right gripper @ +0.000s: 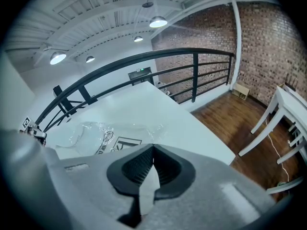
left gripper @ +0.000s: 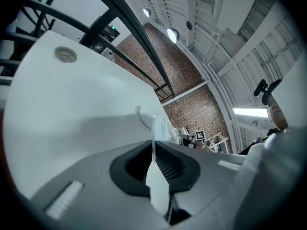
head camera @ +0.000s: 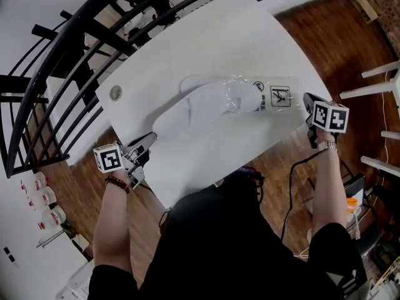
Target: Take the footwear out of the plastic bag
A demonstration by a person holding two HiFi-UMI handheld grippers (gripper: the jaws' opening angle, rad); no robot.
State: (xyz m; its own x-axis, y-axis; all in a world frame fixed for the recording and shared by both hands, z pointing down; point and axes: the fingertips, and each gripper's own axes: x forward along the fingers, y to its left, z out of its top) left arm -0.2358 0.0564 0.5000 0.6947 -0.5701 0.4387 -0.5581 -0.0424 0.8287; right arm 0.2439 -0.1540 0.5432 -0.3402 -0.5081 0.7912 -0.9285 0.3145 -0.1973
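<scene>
Partly out — slipper (head camera: 190, 108) and bag (head camera: 281, 97) both clamped.

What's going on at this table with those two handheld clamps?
A person is taking a white slipper out of a clear plastic bag on the white table. The left gripper pinches the slipper's thin edge, and the right gripper pinches the bag's opposite end. The slipper is partly out.

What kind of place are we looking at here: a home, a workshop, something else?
Probably a mezzanine or loft in a converted industrial building: a black metal railing edges the wooden floor, bare brick walls rise beyond it, and lamps hang from a high white ceiling.
</scene>
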